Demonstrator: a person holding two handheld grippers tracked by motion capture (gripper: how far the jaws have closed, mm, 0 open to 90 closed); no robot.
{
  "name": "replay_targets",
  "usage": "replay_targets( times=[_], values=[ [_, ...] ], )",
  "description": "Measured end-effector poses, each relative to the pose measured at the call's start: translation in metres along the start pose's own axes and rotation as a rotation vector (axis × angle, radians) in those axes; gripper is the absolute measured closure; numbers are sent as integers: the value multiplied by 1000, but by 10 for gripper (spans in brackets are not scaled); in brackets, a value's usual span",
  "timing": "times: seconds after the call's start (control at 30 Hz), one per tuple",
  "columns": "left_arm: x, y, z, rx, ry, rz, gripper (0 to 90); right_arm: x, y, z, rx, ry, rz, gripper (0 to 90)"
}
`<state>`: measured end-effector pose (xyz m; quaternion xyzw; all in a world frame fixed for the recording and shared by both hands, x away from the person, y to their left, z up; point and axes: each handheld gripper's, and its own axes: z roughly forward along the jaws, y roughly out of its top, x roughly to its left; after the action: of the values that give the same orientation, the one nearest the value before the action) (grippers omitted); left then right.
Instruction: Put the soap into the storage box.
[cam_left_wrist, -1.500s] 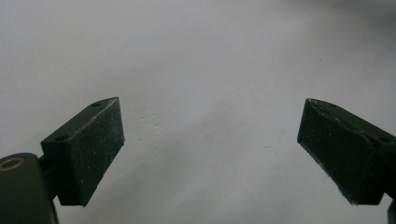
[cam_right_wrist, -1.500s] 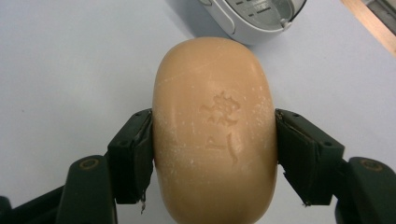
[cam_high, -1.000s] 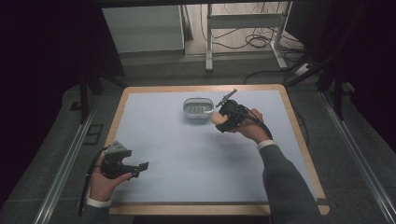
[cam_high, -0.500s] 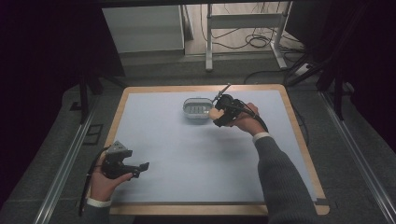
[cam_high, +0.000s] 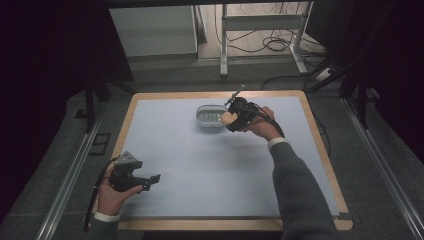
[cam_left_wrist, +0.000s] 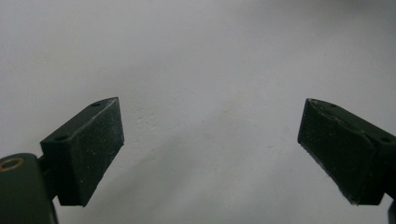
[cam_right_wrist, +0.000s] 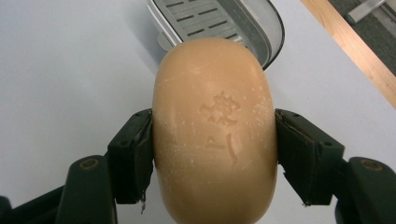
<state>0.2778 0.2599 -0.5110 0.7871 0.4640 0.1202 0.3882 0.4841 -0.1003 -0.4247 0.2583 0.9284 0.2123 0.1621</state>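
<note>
High view and two claw views of a person at a table (cam_high: 165, 150) covered by a pale sheet. The right claw (cam_right_wrist: 212, 140) is closed on a bar of soap (cam_right_wrist: 215, 135), one jaw pressed against each long flank, so that the soap's long axis runs along the jaws and away from the camera; a stamped mark faces up. In the high view the right claw (cam_high: 231, 120) holds the soap (cam_high: 227, 118) just beside the right-hand end of a soap dish (cam_high: 211, 117), which sits toward the far middle of the table. From the right claw view the soap dish (cam_right_wrist: 243, 21), a grey slotted tray inside a clear oval rim, lies directly ahead of the soap and slightly to the right, its near edge hidden behind the bar. The likely coming move is a short forward carry into the dish. The left claw (cam_left_wrist: 210, 140) has its jaws spread wide and holds nothing; in the high view the left claw (cam_high: 152, 179) rests near the table's near left corner, well apart from the dish.
</note>
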Motion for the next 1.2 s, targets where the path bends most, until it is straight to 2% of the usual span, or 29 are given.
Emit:
replay_targets(
  times=[0.27, 0.43, 0.5, 0.6, 0.93, 1.07, 1.2],
  values=[
    [1, 0, -2, -26, 7, -1, 78, -4, 5, 2, -13, 23, -11, 324],
    [1, 0, -2, -20, 7, -1, 78, -6, 10, 3, -14, 25, -22, 324],
    [1, 0, -3, -19, 6, -1, 77, -6, 11, 4, -30, 24, -14, 324],
    [1, 0, -2, -18, 8, -3, 75, -7, 13, 7, -40, 42, -22, 324],
    [1, 0, -3, -8, 7, -1, 74, -10, 19, 18, -38, 46, -30, 324],
    [1, 0, -2, -6, 5, 1, 73, -10, 25, 22, -23, 39, -46, 324],
    [0, 0, -3, -27, -6, -3, 77, -9, 29, 28, -21, 50, -57, 324]
  ],
)
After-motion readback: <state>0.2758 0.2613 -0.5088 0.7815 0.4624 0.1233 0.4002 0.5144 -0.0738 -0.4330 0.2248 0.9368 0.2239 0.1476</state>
